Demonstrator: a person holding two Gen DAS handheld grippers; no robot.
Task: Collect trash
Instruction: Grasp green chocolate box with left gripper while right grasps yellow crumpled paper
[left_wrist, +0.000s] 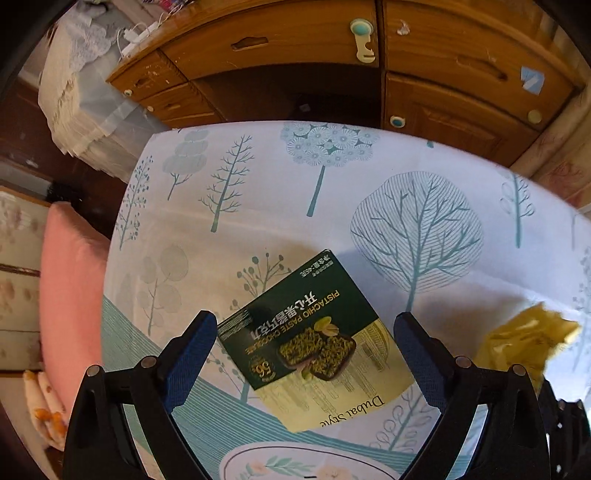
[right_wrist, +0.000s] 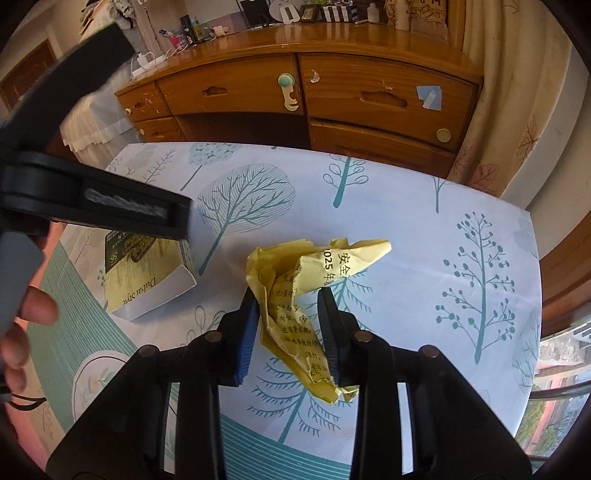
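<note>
The plate (left_wrist: 310, 463) is cut off by the bottom edge; the left tongs (right_wrist: 110, 206) hide part of the box (right_wrist: 147, 273) (its far end).

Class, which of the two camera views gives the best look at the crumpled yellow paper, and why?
The right wrist view: the crumpled yellow paper lies centred and whole, print legible, between the right gripper pads. The left wrist view catches only a blurred part of it at the right edge.

Warm daylight falls on the tablecloth (right_wrist: 424, 236) from the right side, where a window (right_wrist: 554, 369) shows. The wooden dresser (right_wrist: 369, 48) top has glare. Both pictures bend strongly at dark round edges; near parts look blurred.
</note>
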